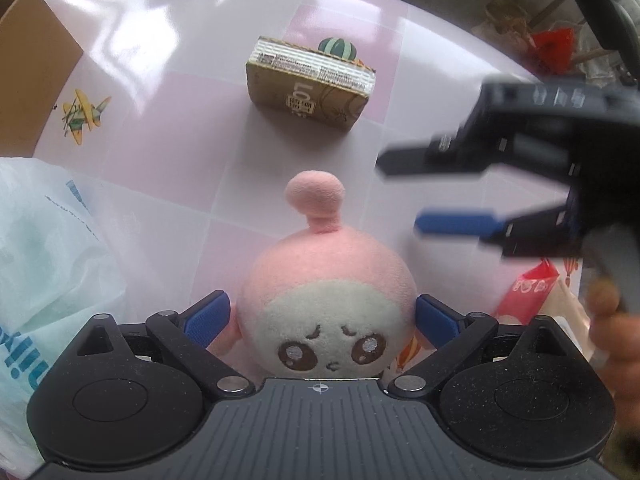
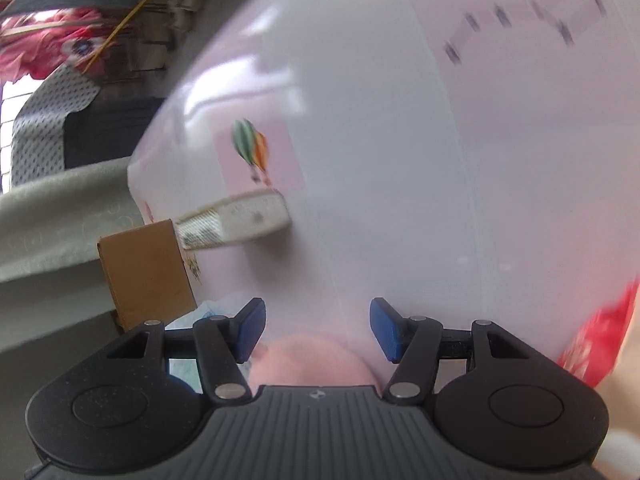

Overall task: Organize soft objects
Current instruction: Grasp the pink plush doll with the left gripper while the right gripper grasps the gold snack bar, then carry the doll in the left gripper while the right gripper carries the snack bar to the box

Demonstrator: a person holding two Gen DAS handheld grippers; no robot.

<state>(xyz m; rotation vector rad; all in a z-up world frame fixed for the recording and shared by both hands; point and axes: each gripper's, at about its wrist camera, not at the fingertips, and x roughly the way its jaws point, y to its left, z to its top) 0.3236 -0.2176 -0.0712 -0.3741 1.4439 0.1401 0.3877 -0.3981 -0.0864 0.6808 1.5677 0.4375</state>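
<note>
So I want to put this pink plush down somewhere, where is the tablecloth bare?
Bare cloth lies between the pink plush and the small cardboard packet, and in the far left stretch between that packet and the brown box. It is crowded near left by the white plastic bag and near right by the red packet and right gripper.

Plush toy (image 1: 326, 304): pink, round head with cream face patch, brown embroidered eyes, slanted brows, small mouth. Knobbed pink stalk on crown, pointing away from left wrist camera. Face turned toward that camera. Set between the blue pads (image 1: 208, 316) of the left gripper (image 1: 320, 320), pads at either side of the head, contact not certain. Over pink checked tablecloth (image 1: 180, 120). In right wrist view, only a blurred pink top visible.
</note>
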